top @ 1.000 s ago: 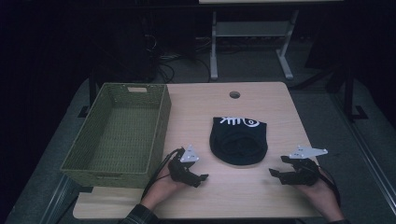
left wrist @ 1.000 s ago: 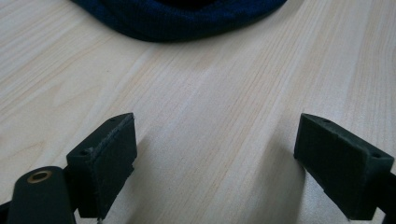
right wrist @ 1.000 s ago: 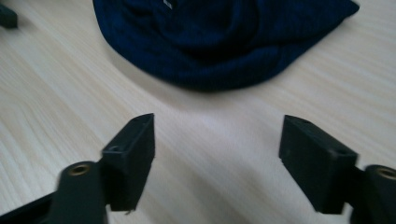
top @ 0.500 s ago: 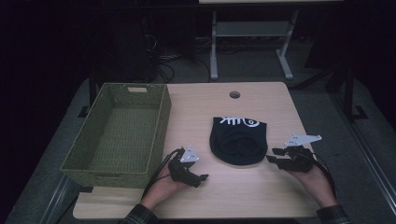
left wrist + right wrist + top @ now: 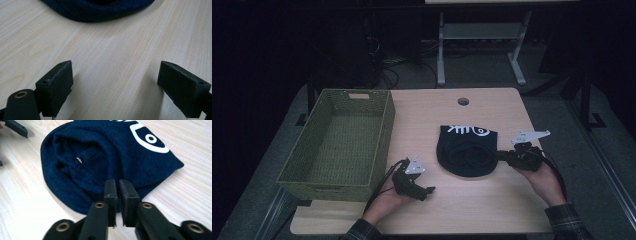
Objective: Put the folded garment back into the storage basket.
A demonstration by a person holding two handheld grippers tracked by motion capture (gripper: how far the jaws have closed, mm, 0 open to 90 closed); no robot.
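A dark navy knit cap [image 5: 467, 152] lies flat on the wooden table [image 5: 492, 210], right of centre and well apart from the green woven basket [image 5: 337, 145] that sits at the table's left. In the high view the cap's long axis runs roughly from twelve to six o'clock: its straighter edge, with the white printed design [image 5: 468, 130], faces twelve, and the rounded, folded part faces six. In the right gripper view a small button [image 5: 78, 160] shows among the folds. The right gripper [image 5: 503, 157] sits at the cap's three o'clock edge, pointing toward nine o'clock. Its jaws have just been closing and now stand clenched, nearly meeting over the cap's rim; the right gripper view cannot settle whether any cloth is pinched between them. The left gripper [image 5: 424, 192] rests on the table near the basket's front corner, at about seven o'clock from the cap and apart from it, its jaws spread wide over bare wood with nothing between them.
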